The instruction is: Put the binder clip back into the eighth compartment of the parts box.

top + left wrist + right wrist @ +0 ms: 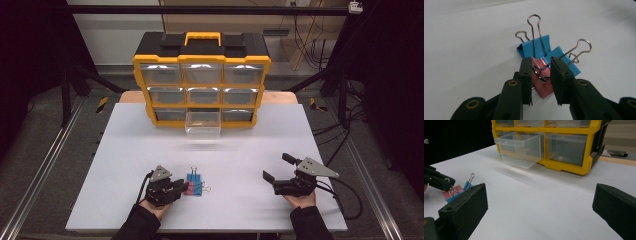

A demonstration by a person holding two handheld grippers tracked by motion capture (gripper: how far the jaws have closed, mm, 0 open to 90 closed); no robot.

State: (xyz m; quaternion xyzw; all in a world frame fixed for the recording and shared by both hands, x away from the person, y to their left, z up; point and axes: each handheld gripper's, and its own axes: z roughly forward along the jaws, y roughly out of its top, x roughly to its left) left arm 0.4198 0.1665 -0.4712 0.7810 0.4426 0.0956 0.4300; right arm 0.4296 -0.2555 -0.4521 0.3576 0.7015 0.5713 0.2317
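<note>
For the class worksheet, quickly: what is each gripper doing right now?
Left gripper: fingers on either side of the pink binder clip; a firm grip cannot be told.
Right gripper: open, holding nothing.

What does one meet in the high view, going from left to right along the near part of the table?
Left hand-held gripper → pink binder clip → blue binder clips → right hand-held gripper.
</note>
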